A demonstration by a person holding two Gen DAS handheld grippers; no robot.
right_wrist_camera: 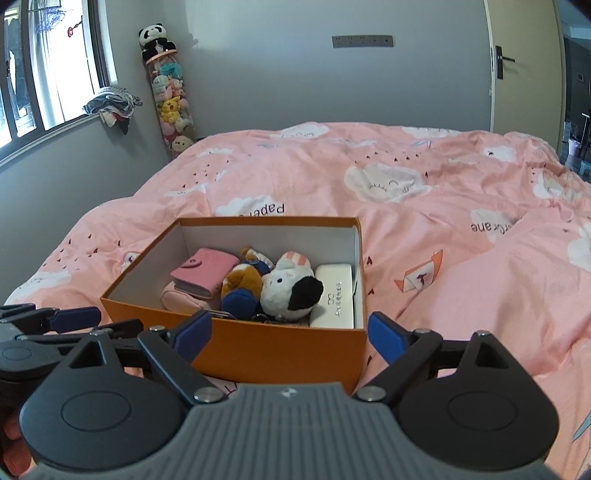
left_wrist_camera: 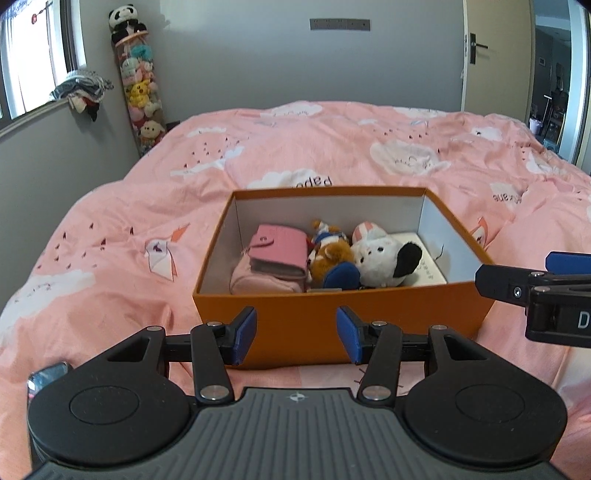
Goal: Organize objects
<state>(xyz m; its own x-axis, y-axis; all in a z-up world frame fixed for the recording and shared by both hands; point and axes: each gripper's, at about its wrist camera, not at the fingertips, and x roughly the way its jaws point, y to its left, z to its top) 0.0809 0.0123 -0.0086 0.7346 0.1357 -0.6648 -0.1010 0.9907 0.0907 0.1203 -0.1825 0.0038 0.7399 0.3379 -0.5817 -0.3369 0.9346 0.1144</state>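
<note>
Left wrist view shows the left gripper (left_wrist_camera: 295,334) with its jaws partly open, the blue pads apart and nothing between them; they sit just in front of the near wall of an orange box (left_wrist_camera: 280,325), and whether they touch it cannot be told. The box stands on a bed with a pink duvet (left_wrist_camera: 332,147). Inside lie a pink wallet (left_wrist_camera: 279,253) on top of a pink pouch (left_wrist_camera: 258,284) at the left, a brown plush toy (left_wrist_camera: 330,256) in the middle, a white plush with a black ear (left_wrist_camera: 384,260) beside it, and a white case (left_wrist_camera: 430,271) at the right end. Right wrist view shows the right gripper (right_wrist_camera: 290,336) with its jaws spread wide and empty, one pad in front of the near wall, the other past the box's right corner over the duvet. No pad presses on anything. The left gripper's fingers show at the left edge of that view, close beside the box's left corner. A tube of plush toys (left_wrist_camera: 142,96) with a panda (left_wrist_camera: 125,22) on top stands in the far corner by the window (left_wrist_camera: 33,62).
</note>
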